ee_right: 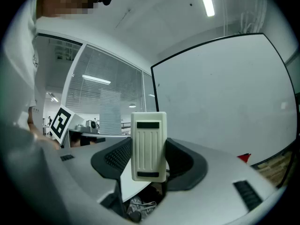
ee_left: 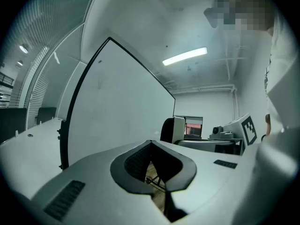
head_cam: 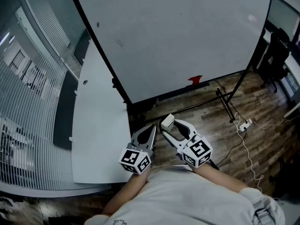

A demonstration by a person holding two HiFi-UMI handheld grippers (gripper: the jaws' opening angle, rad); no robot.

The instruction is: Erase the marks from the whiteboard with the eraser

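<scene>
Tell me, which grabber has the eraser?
The right gripper: its jaws clamp the cream eraser. The left gripper is shut and empty.

The wood-plank floor [head_cam: 267, 102] carries the whiteboard [head_cam: 178, 36] on its black stand [head_cam: 226, 103]. Near the stand's feet a white power strip [head_cam: 244, 124] lies on the planks, a thin white cable [head_cam: 249, 159] trailing from it. A black chair [head_cam: 275, 55] stands at the right, and a long white table [head_cam: 101, 125] just beside the board's left edge.
</scene>
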